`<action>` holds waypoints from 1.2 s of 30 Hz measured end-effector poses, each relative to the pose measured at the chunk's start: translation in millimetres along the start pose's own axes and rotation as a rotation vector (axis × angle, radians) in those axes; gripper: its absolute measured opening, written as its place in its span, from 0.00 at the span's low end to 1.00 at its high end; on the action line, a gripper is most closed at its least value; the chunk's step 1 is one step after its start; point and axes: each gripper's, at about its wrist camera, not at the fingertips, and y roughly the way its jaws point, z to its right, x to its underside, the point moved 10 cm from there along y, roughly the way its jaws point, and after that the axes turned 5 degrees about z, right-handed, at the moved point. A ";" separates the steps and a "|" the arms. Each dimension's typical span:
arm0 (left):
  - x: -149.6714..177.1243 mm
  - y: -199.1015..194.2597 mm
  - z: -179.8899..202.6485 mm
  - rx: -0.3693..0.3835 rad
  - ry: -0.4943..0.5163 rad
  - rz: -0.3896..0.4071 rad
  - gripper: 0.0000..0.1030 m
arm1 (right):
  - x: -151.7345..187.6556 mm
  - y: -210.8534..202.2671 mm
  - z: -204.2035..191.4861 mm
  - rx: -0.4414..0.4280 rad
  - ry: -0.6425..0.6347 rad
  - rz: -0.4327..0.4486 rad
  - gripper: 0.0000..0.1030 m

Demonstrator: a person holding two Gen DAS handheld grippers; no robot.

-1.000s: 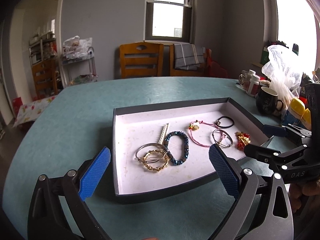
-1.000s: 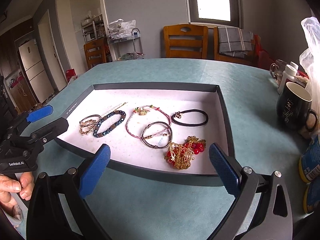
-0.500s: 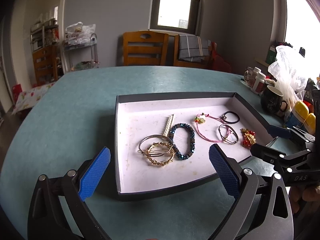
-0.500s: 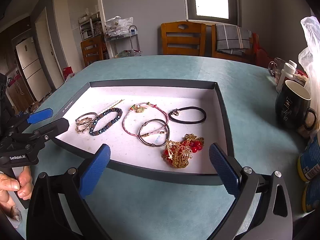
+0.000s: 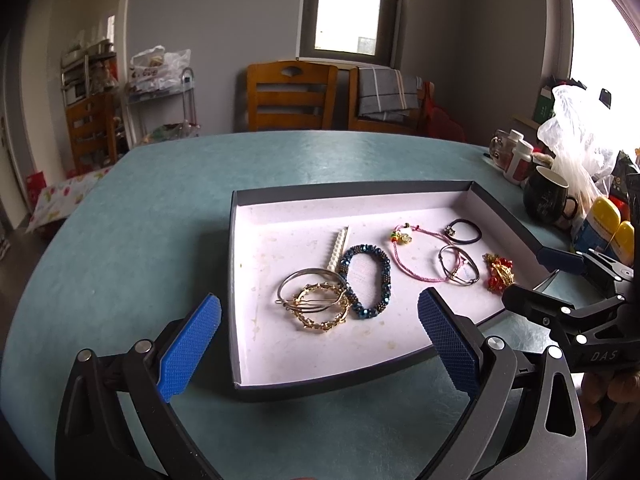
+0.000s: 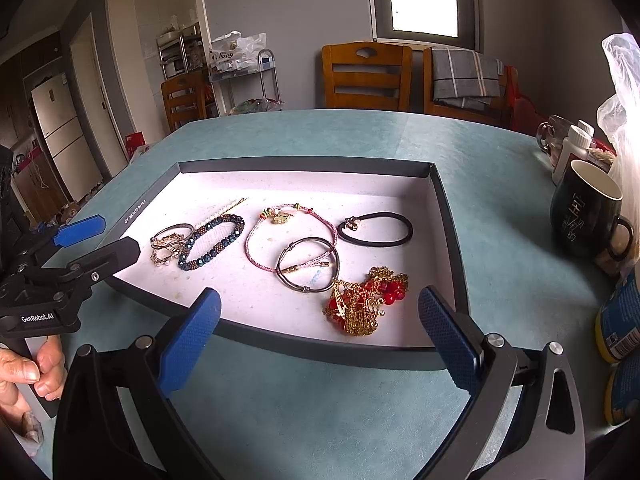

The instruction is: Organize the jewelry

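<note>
A dark shallow box (image 5: 231,280) (image 6: 448,240) with a white floor lies on the teal table. Inside lie a gold ring clip (image 5: 320,327) over a silver bangle, a blue beaded bracelet (image 5: 385,276) (image 6: 236,236), a pink cord bracelet (image 5: 416,276) (image 6: 280,216), a black hair tie (image 6: 409,229), a dark bangle (image 6: 308,290) and a red-and-gold chain (image 5: 498,276) (image 6: 364,300). My left gripper (image 5: 319,300) (image 6: 120,236) hovers open at the box's near-left corner. My right gripper (image 6: 319,296) (image 5: 532,280) is open at the near-right edge. Neither holds anything.
A black mug (image 6: 586,208), a white bottle (image 6: 570,152), a plastic bag (image 5: 576,140) and yellow-capped containers (image 5: 608,228) crowd the table's right side. Wooden chairs (image 5: 292,96) stand behind the table. A hand (image 6: 24,372) grips the left tool's handle.
Both grippers drifted slightly, and the left wrist view levelled out, with the box staying in front. The jaws stayed open and the jewelry has not moved.
</note>
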 end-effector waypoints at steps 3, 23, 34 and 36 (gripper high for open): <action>-0.5 -0.6 0.5 -0.002 0.005 0.003 0.98 | -0.1 -0.1 -0.2 0.000 -0.001 0.001 0.95; -1.4 -1.1 0.6 -0.004 0.010 0.007 0.98 | 0.8 0.7 -0.9 0.003 -0.005 0.000 0.95; -3.0 -2.5 -0.6 -0.008 0.012 0.013 0.98 | 0.8 1.3 -0.5 0.005 -0.004 0.001 0.95; -3.2 -2.3 -1.1 -0.008 0.012 0.013 0.98 | 0.8 1.3 -0.7 0.005 -0.004 0.001 0.95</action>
